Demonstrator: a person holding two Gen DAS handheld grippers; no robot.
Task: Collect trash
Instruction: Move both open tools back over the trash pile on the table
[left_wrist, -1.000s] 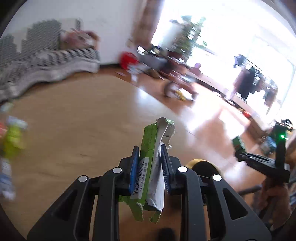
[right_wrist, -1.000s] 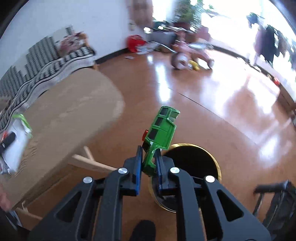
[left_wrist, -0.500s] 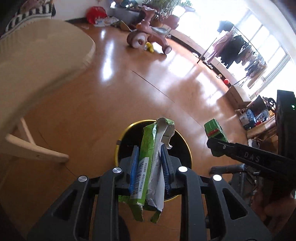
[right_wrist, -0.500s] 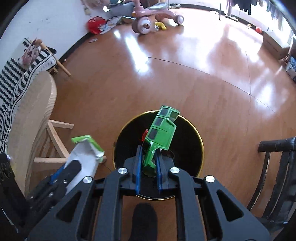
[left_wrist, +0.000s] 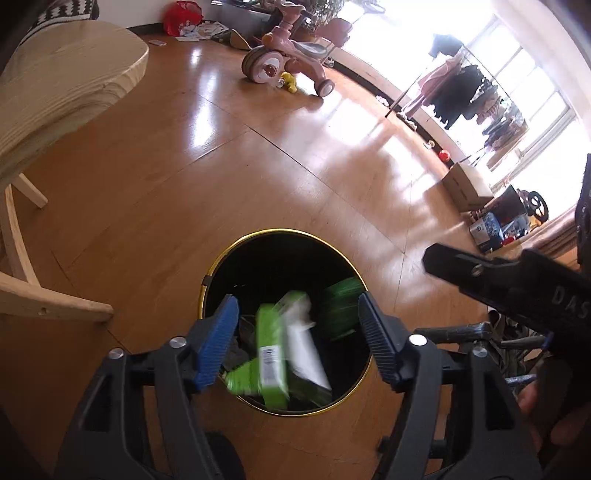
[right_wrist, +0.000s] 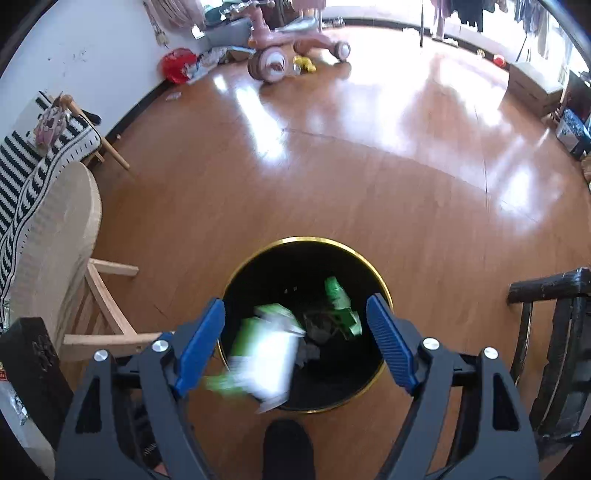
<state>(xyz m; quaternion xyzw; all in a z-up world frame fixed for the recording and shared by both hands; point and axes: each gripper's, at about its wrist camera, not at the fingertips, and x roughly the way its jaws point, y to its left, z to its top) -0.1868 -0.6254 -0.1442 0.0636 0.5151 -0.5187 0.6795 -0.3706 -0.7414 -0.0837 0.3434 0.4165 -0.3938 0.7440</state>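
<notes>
both hand-held grippers are hanging over the black gold-rimmed trash bin (left_wrist: 221, 266) on the wooden floor (left_wrist: 258, 166), so that what they let go drops inside it. the left hand-held gripper (left_wrist: 295, 339) is standing wide with nothing between its blue pads, and the right hand-held gripper (right_wrist: 295, 339) is standing just as wide and bare. the green and white wrapper (left_wrist: 284, 354) is blurring at lower centre of the left view, over the near rim of the bin's mouth, apparently falling; its long axis is running roughly from the bottom of the frame upward, barcode end nearest the camera. the green toy car (right_wrist: 340, 306) is lying deeper in the bin, right of centre, tilted, with its heading unclear. the wooden table (left_wrist: 55, 92) is sitting at upper left
</notes>
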